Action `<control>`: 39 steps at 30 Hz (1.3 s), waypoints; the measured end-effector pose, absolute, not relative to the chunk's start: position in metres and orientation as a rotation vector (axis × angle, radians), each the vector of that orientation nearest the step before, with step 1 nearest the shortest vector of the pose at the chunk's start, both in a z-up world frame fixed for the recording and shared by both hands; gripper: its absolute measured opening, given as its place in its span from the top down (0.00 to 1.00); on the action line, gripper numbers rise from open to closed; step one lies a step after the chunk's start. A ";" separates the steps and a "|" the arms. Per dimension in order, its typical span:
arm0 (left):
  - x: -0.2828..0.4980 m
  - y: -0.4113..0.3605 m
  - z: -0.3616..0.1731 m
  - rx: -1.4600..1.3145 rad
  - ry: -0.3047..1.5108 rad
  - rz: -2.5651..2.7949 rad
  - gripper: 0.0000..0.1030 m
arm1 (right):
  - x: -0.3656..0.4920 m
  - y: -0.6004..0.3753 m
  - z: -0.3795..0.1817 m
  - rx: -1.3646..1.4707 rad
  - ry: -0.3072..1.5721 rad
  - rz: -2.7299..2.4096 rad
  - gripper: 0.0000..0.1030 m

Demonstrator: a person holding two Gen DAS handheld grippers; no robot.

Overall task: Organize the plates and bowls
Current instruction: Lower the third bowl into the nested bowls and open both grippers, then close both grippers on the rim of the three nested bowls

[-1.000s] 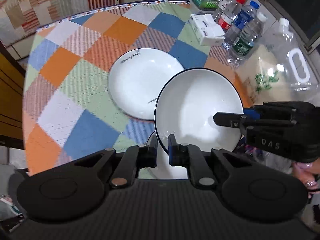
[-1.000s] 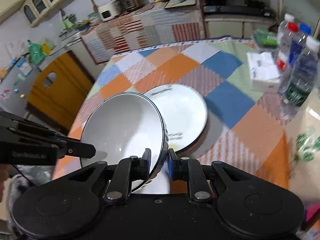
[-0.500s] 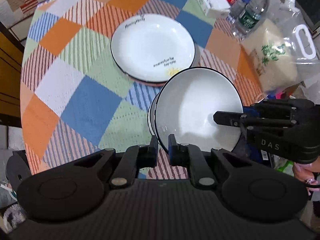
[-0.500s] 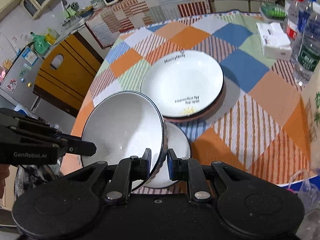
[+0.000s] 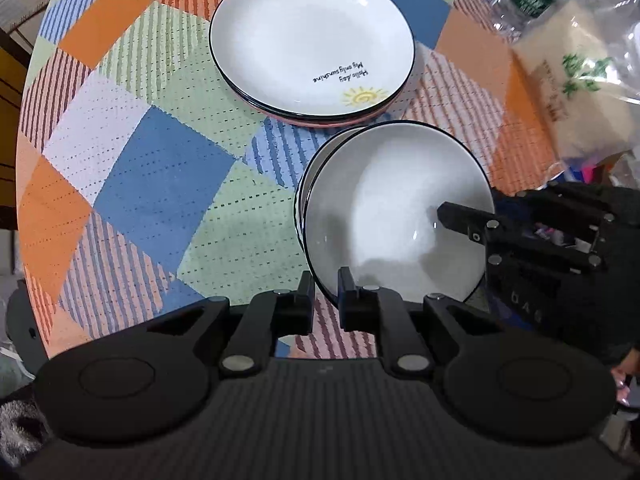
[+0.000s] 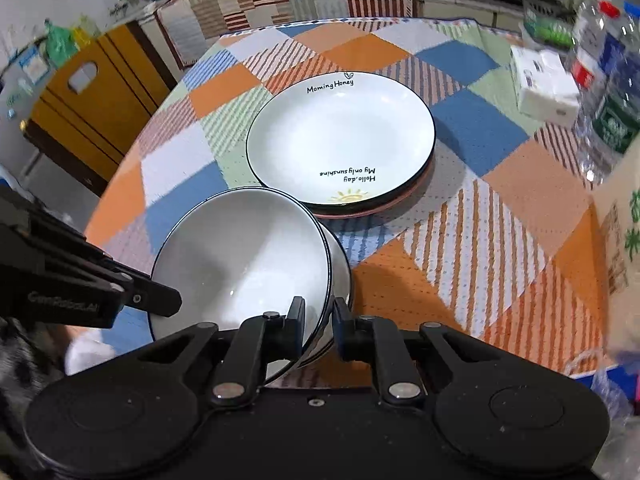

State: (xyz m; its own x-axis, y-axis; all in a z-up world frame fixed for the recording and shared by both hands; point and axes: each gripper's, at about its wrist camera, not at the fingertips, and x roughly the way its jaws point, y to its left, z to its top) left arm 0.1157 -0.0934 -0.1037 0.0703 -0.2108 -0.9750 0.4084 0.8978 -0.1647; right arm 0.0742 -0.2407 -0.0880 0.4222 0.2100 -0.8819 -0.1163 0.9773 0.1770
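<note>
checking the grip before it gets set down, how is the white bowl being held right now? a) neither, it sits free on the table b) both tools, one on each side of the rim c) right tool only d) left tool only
b: the left tool pinches the white bowl at its rim, and the right tool clamps the opposite edge, above another bowl.

A checked cloth [image 6: 472,128] covers the round table. The plates [image 6: 340,140] sit mid-table. Right of them stand a tissue box [image 6: 544,88] and bottles [image 6: 608,92].
</note>
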 end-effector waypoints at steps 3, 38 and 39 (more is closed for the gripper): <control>0.114 -0.099 -0.108 0.218 1.404 -0.464 0.90 | 0.074 -0.231 -0.093 0.010 1.098 0.190 0.83; 0.137 -0.035 -0.124 -0.098 1.295 -0.661 0.46 | 0.024 -0.234 -0.124 -0.090 0.940 0.528 0.12; 0.139 -0.037 -0.129 -0.102 1.295 -0.669 0.46 | 0.026 -0.232 -0.130 -0.098 0.943 0.522 0.12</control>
State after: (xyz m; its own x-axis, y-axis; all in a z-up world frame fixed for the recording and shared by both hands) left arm 0.1393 -0.0369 -0.1286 0.1137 -0.5102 -0.8525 0.4005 0.8088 -0.4306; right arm 0.0261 -0.2316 -0.1296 0.4734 0.3840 -0.7927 -0.4677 0.8722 0.1432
